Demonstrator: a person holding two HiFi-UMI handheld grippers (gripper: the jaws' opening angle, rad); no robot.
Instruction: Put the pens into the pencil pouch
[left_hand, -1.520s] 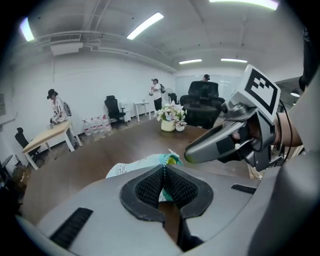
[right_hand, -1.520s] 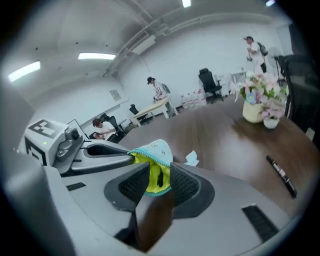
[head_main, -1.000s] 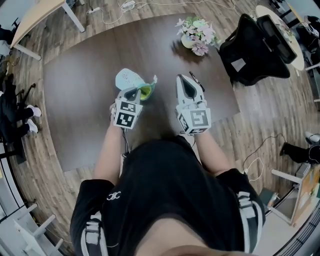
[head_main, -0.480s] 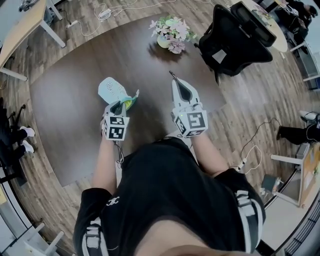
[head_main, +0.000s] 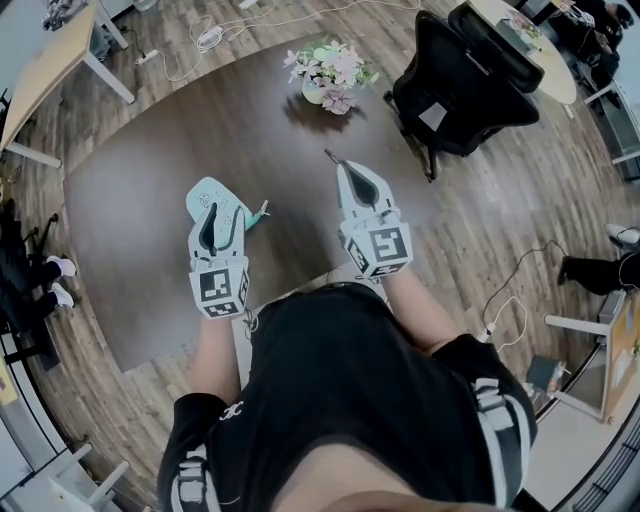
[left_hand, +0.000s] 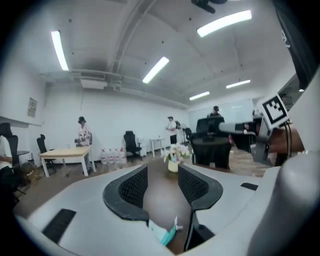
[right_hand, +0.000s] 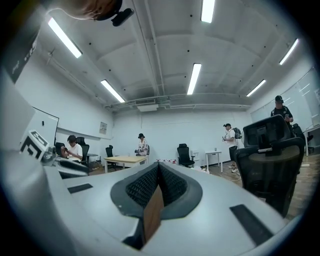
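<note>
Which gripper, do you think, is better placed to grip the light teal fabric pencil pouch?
Probably left: the left gripper, jaws just opened and empty, hangs over the pouch; the right gripper is shut, farther off.

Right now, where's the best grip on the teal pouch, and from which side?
Probably the corner with the zipper tab. The pouch lies flat on the table, so its broad face gives jaws little to pinch. That corner sticks out thin toward the right of the head view. Come in low from that side, one jaw over the edge and one under.
</note>
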